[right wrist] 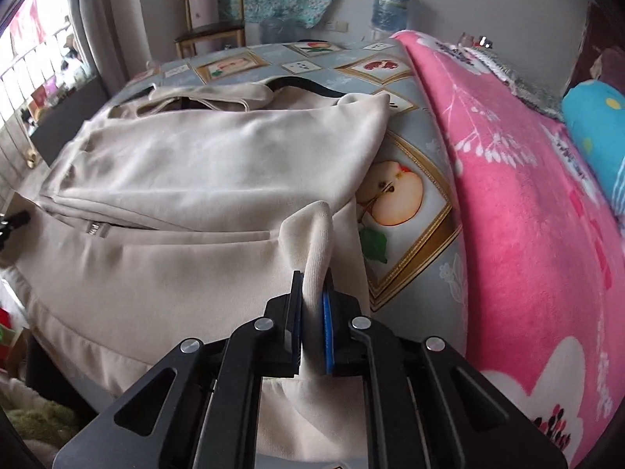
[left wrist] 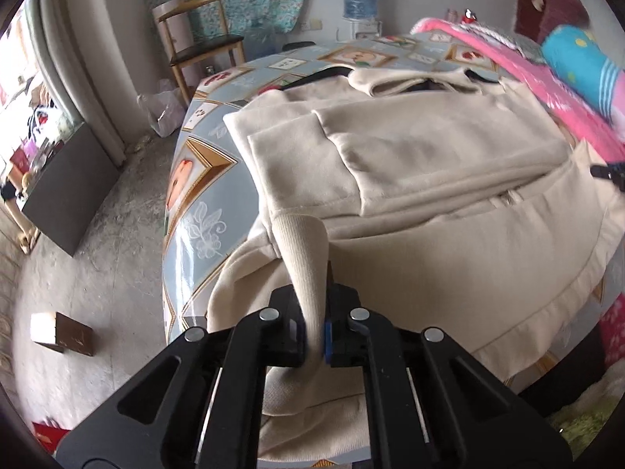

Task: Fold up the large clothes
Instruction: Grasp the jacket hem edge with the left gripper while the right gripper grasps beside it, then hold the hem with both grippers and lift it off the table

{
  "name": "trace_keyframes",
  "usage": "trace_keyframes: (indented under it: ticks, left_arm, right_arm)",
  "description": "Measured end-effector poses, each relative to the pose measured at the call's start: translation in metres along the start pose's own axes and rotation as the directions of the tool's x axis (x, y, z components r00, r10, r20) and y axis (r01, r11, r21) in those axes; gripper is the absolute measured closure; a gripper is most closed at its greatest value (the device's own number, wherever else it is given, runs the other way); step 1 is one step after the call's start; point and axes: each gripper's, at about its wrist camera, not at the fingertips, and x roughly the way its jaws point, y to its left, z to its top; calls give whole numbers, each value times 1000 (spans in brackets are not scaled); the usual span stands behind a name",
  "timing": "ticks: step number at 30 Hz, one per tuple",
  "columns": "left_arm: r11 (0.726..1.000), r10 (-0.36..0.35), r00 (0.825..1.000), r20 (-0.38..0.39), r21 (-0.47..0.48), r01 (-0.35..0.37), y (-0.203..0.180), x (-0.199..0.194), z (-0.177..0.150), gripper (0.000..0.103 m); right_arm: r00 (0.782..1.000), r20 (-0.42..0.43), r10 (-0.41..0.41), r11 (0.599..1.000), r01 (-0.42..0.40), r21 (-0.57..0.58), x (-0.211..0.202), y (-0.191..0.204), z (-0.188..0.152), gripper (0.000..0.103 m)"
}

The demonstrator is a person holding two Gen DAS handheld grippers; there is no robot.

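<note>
claws, left (left wrist: 314, 312) and right (right wrist: 312, 305), angled downward, pinch jacket (left wrist: 429, 179) hem.

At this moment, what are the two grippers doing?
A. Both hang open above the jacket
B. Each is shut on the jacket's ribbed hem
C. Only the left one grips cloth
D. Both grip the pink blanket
B: the left gripper and the right gripper each have their jaws pinched on a ribbed fold of the beige jacket.

Table (right wrist: 441, 230) in fruit-print cloth — beige jacket (right wrist: 218, 164) and pink blanket (right wrist: 527, 234) on it.
</note>
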Motion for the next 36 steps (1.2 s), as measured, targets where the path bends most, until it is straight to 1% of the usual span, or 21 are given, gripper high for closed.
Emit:
trace_keyframes:
  ticks: [1, 3, 7, 9, 16, 20, 22, 25, 27, 30, 36]
  left_arm:
    - [1000, -3, 1000, -13, -3, 3, 0, 3, 0, 97]
    - [1000, -14, 999, -43, -23, 13, 3, 11, -1, 97]
    - [998, -26, 998, -54, -51, 23, 6, 12, 1, 97]
    - [999, -11, 998, -58, -49, 8, 4, 13, 1, 96]
    - [998, 56, 994, -90, -23, -58, -7, 14, 5, 96]
    - [997, 61, 993, -104, -36, -65, -7, 15, 7, 96]
    - [997, 64, 992, -107, -41, -68, -7, 15, 7, 96]
    - [997, 66, 992, -110, -40, -71, -7, 15, 7, 96]
    - [997, 68, 992, -110, -36, -72, -7, 15, 7, 96]
    - [997, 74, 991, -111, -23, -77, -8, 14, 6, 96]
    - [997, 79, 990, -114, -17, -82, -9, 13, 6, 96]
  right_arm:
    - [1000, -15, -14, 1000, 14, -5, 7, 2, -2, 94]
    - [1000, -15, -22, 1000, 22, -5, 10, 3, -2, 94]
    - [999, -18, -50, 998, 49, -38, 9, 9, -1, 94]
    - [998, -20, -53, 998, 52, -43, 9, 9, -1, 94]
    - [999, -21, -26, 999, 25, -22, 8, 6, -1, 94]
    - [999, -33, -5, 1000, 5, -7, 9, 3, 0, 94]
    - [999, -48, 27, 999, -25, 30, 8, -2, 3, 94]
    - [998, -36, 59, 996, -57, 74, 1, -9, 6, 94]
    - [998, -33, 55, 996, -52, 71, 0, -8, 6, 94]
    - [997, -62, 44, 997, -39, 69, 8, -7, 3, 94]
    - [996, -77, 46, 996, -41, 75, 10, -8, 7, 94]
